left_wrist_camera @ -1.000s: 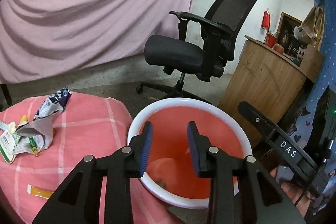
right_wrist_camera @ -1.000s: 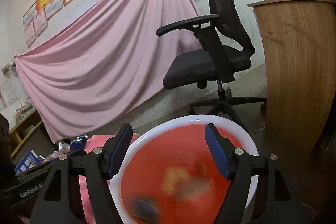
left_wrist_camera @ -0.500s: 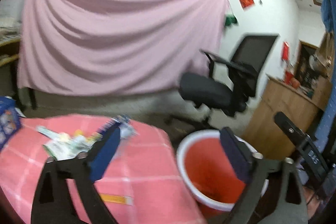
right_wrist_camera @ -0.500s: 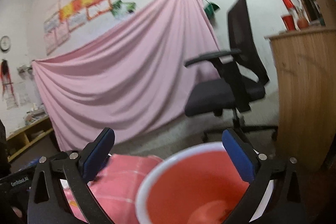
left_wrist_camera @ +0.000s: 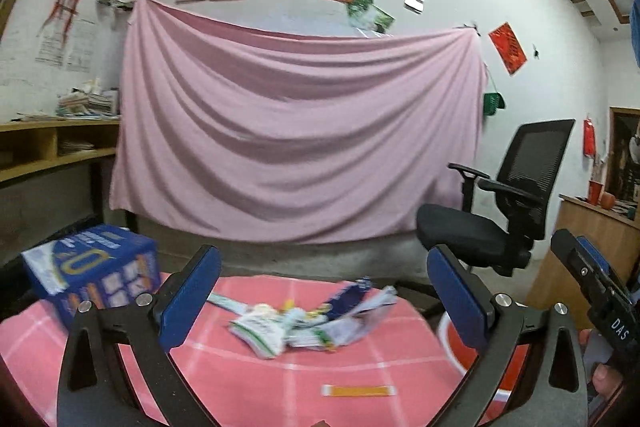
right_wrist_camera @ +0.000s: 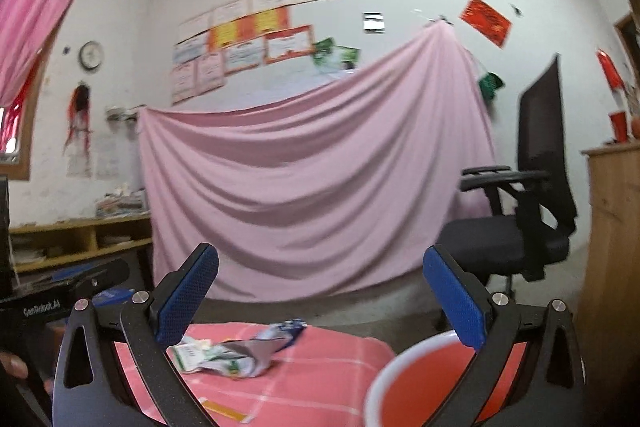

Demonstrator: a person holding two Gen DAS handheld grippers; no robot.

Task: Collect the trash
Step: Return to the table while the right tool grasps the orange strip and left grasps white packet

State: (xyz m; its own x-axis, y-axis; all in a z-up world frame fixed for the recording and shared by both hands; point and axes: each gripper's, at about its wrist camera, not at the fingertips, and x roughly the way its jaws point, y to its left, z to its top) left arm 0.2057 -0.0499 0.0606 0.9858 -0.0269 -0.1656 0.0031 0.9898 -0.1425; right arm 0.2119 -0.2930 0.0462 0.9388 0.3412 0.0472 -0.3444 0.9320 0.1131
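A heap of crumpled wrappers [left_wrist_camera: 316, 323] lies on the pink checked table [left_wrist_camera: 240, 379], with a small orange strip [left_wrist_camera: 358, 391] nearer me. My left gripper [left_wrist_camera: 324, 301] is open and empty, raised above the table and facing the heap. The red bin with a white rim [left_wrist_camera: 456, 351] stands at the table's right edge. In the right wrist view the wrappers [right_wrist_camera: 236, 355], the orange strip [right_wrist_camera: 226, 409] and the bin [right_wrist_camera: 416, 383] show too. My right gripper [right_wrist_camera: 320, 301] is open and empty, above the bin's left side.
A blue box [left_wrist_camera: 94, 273] sits at the table's far left. A black office chair [left_wrist_camera: 500, 219] stands to the right, beside a wooden counter [left_wrist_camera: 592, 243]. A pink sheet [left_wrist_camera: 296, 135] hangs on the back wall. Shelves [left_wrist_camera: 52, 151] run along the left.
Both grippers have lifted away from the bin and opened wide. The left has swung left toward the table and the wrappers. The views have tilted up toward the wall.
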